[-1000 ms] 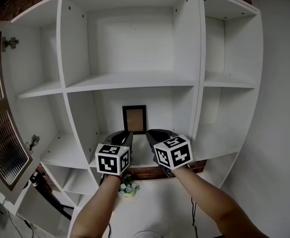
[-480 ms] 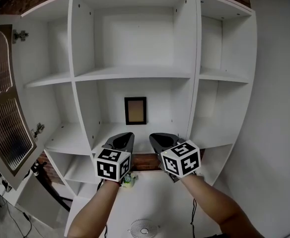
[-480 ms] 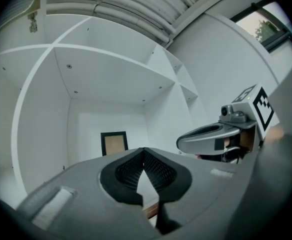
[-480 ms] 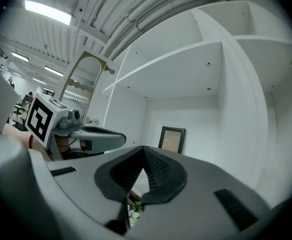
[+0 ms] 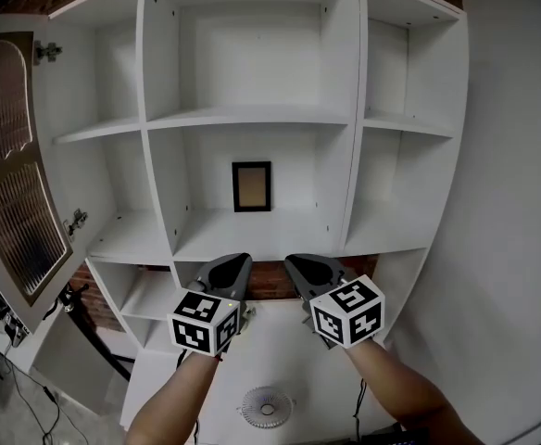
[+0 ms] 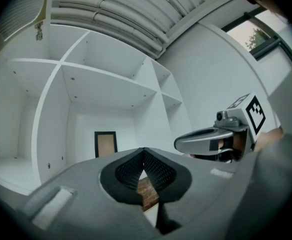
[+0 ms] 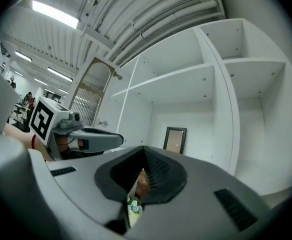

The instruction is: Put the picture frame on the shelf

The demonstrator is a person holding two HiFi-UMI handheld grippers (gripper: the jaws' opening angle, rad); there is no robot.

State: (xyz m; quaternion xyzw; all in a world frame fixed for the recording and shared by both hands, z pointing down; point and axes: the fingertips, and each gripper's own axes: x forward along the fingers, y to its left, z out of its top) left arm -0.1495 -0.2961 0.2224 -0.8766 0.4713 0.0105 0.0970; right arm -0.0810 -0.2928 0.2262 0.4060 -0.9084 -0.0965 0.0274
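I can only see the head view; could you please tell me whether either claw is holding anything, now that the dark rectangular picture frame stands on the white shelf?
Observer: No. In the left gripper view, the left claw has its ribbed black pads pressed together with nothing between them.
Operator: Thank you. And the other one, please?
Observer: The right gripper view shows the right claw shut and empty as well, its pads meeting at the tip.
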